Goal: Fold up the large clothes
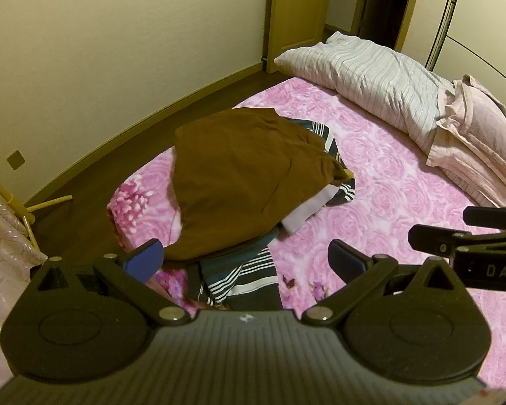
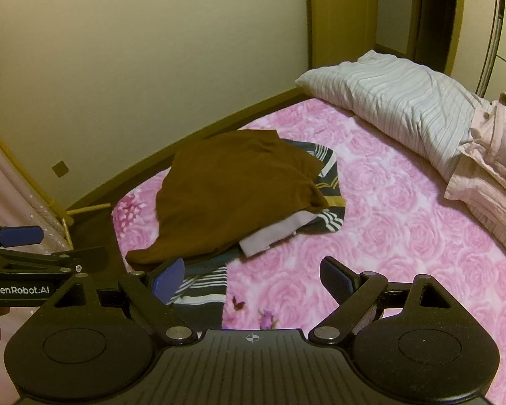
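On the side of the left gripper [image 2: 20, 236], seen at 9 o'clock in the right wrist view, white letters read "GenRobot.AI"; in the left wrist view, at 3 o'clock, the right gripper [image 1: 437, 229] shows only the letters "DAS", the rest is cut by the frame edge. Both grippers are spread wide and hold nothing. The left gripper has its blue pads [image 1: 144, 259] far apart above the near end of the clothes pile, and I cannot tell if the left pad touches the cloth or only hangs over it. The right gripper, in its own view, has one pad [image 2: 170, 280] over the striped cloth [image 2: 202, 287] and the other over the bare bedspread [image 2: 388, 253], with no grasp. The clothes lie in a loose heap at the centre of the pink rose bedspread, toward 10 o'clock: a brown garment [image 1: 239, 179] on top, a dark striped one [image 1: 239, 276] under it that comes out at 6 o'clock and at 2 o'clock, and a pale lilac piece [image 1: 303, 212] at the right edge. A striped pillow [image 1: 371, 81] and a pink pillow [image 1: 482, 135] lie at 2 o'clock, well apart from the heap
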Demonstrator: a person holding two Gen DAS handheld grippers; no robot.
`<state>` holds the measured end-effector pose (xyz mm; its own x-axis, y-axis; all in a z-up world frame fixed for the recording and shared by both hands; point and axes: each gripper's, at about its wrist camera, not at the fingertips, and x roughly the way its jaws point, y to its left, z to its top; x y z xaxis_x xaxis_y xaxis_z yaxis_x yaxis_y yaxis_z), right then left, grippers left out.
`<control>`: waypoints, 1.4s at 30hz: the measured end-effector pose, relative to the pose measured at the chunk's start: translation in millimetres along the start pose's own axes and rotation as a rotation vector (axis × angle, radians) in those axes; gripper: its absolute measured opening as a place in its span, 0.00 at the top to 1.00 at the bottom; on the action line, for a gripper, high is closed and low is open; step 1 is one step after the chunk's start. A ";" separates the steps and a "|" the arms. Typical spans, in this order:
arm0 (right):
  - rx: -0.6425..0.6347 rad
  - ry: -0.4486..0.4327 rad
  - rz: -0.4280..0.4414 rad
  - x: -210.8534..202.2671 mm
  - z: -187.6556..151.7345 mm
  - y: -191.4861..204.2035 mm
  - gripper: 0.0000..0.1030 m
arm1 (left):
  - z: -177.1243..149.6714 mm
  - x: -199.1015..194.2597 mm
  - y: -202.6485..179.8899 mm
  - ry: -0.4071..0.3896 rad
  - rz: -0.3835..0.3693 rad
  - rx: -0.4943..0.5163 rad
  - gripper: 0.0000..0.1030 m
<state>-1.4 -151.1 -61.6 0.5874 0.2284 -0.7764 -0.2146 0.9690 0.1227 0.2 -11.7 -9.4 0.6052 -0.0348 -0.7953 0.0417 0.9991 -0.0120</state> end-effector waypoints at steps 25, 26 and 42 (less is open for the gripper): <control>-0.001 -0.001 -0.002 -0.1 0.2 2.4 0.18 | 0.5 0.4 3.7 -0.001 -0.005 -0.002 0.01; -0.001 -0.001 -0.002 0.0 0.3 2.4 0.18 | 0.5 0.3 3.6 0.000 -0.005 -0.002 0.01; 0.001 0.000 0.001 -1.3 -1.0 0.6 0.18 | -0.4 0.0 5.1 0.000 -0.010 -0.001 0.01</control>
<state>-3.0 -150.9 -61.1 0.5872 0.2291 -0.7763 -0.2141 0.9689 0.1241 0.1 -6.6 -9.7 0.6048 -0.0445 -0.7951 0.0465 0.9987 -0.0206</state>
